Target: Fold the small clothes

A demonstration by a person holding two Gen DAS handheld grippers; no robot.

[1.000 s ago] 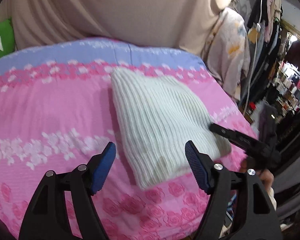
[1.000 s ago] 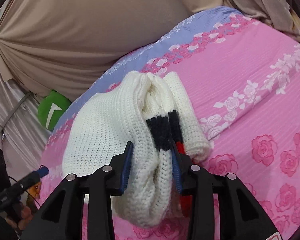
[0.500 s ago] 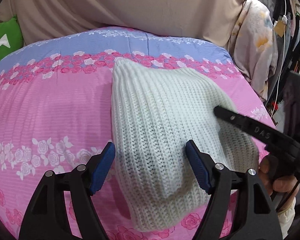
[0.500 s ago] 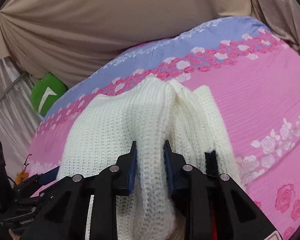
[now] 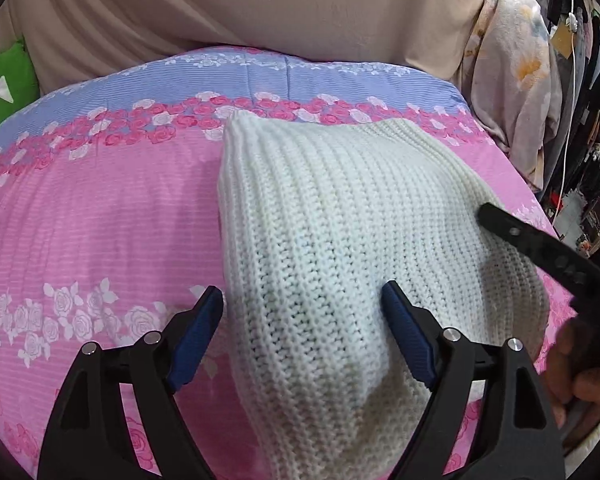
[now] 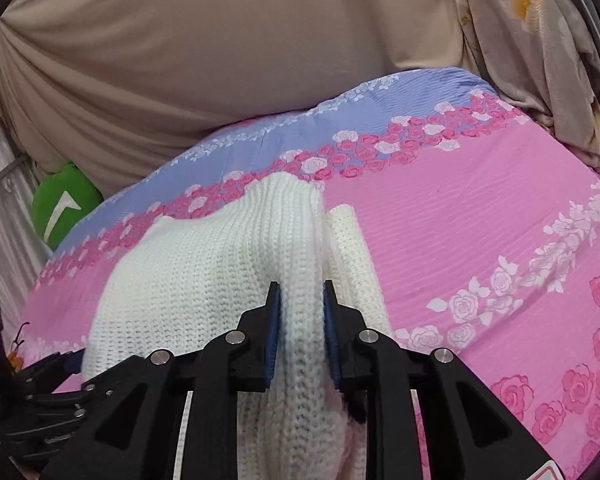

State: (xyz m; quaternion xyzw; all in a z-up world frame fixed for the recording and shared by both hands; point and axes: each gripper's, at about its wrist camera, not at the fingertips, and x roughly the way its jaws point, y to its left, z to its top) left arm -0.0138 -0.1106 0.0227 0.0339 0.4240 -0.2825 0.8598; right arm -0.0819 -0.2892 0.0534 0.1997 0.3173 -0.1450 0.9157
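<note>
The white knitted garment [image 5: 340, 240] lies folded on the pink floral bedsheet [image 5: 100, 220], centre-right of the left wrist frame. The left claw [image 5: 302, 332] has just been opening; its pads straddle the garment's near edge without pressing. The right claw [image 6: 299, 336] is clamped on a garment fold, lower centre of its frame.

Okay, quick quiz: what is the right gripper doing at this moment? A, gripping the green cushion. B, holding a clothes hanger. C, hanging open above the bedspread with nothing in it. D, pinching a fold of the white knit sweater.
D: in the right wrist view the right gripper has both blue pads pressed on a ridge of the white knit sweater.
</note>
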